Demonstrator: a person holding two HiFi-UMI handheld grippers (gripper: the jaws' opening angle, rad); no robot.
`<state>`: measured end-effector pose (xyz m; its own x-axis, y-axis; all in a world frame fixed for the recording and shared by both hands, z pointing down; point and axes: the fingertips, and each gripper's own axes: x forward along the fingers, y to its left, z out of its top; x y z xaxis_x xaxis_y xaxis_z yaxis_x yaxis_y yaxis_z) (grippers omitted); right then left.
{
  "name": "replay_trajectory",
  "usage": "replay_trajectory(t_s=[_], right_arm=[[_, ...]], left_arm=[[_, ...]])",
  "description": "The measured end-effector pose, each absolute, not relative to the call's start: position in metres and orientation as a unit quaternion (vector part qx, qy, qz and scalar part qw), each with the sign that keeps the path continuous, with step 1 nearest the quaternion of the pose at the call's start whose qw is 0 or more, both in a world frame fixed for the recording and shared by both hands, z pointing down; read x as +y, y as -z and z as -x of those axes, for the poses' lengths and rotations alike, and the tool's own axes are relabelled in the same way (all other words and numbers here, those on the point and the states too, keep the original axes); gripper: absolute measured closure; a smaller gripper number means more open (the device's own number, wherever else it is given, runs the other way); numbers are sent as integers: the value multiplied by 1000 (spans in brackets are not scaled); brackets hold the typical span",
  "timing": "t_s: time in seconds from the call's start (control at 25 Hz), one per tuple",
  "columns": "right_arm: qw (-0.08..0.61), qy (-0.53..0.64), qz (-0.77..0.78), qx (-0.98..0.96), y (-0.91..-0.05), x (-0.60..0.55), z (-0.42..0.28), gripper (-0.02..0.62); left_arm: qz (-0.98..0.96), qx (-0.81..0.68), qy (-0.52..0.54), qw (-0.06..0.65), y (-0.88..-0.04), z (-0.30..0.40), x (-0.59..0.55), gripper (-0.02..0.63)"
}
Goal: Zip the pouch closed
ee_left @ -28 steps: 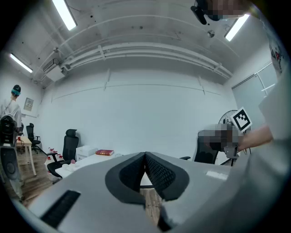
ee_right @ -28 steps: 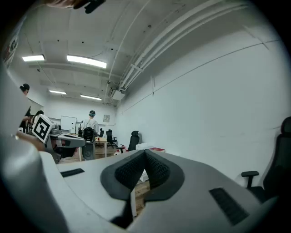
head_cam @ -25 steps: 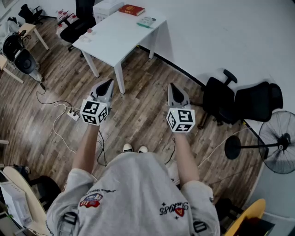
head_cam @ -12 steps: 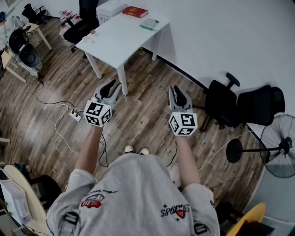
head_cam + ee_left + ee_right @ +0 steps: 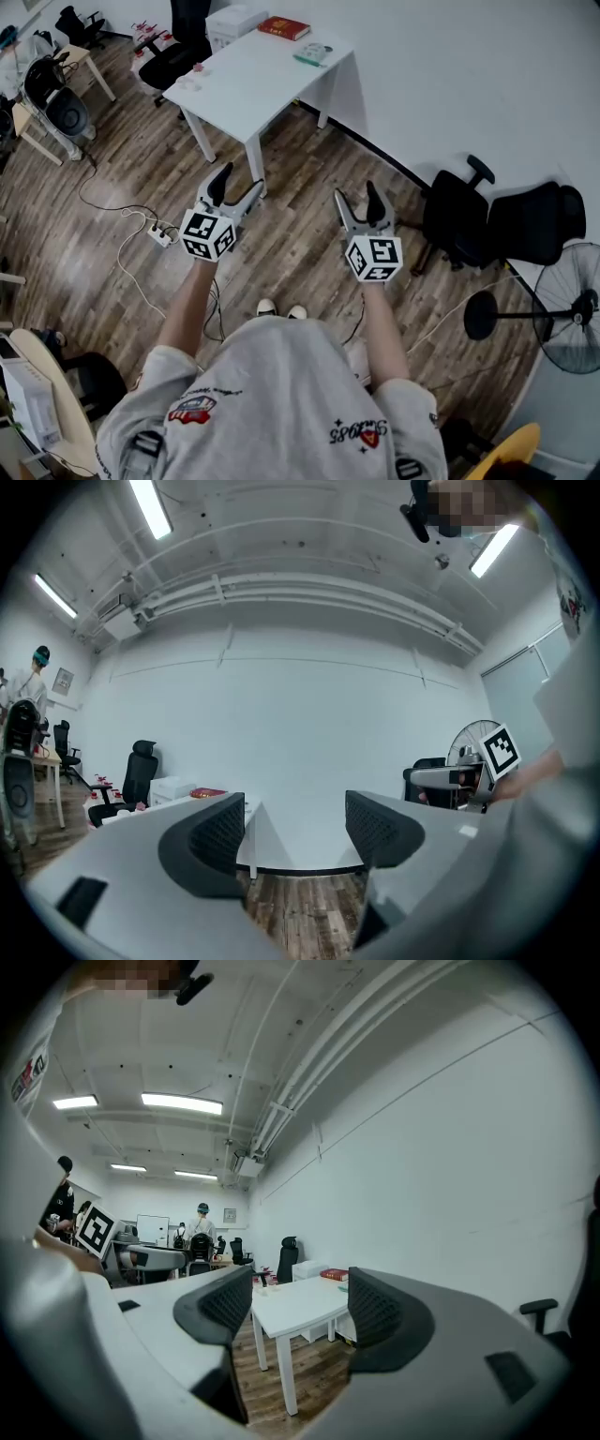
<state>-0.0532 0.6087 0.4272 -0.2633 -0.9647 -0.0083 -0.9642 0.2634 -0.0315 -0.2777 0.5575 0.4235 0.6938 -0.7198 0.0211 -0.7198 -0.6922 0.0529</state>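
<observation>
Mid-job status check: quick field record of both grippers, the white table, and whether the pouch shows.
left gripper: open, has just been opening, nothing in it
right gripper: open, has just been opening, nothing in it
white rectangular table: ahead of both grippers, apart from them
red book: lying at the table's far end
pouch: not made out; small greenish item on the table, too small to tell

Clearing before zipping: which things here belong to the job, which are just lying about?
Job: left gripper and right gripper, jaws just opened, empty; white table; greenish item on it, possibly the pouch.
Lying about: red book, white box, chairs, fan, power strip.
</observation>
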Motion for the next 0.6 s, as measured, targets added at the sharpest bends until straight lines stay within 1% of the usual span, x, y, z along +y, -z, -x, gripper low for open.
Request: replay_trajectory(t_s=[0.12, 0.36, 0.6], right_arm=[[15, 4, 609, 793, -424, 608, 49, 279], [17, 10, 604, 796, -434, 608, 34, 282], [3, 23, 595, 804, -452, 610, 17, 282]], left_arm=[[-917, -397, -8, 29, -426, 274, 558, 287], [-912, -409, -21, 33, -437, 264, 564, 287], [-906, -422, -16, 42, -447, 251, 575, 287]])
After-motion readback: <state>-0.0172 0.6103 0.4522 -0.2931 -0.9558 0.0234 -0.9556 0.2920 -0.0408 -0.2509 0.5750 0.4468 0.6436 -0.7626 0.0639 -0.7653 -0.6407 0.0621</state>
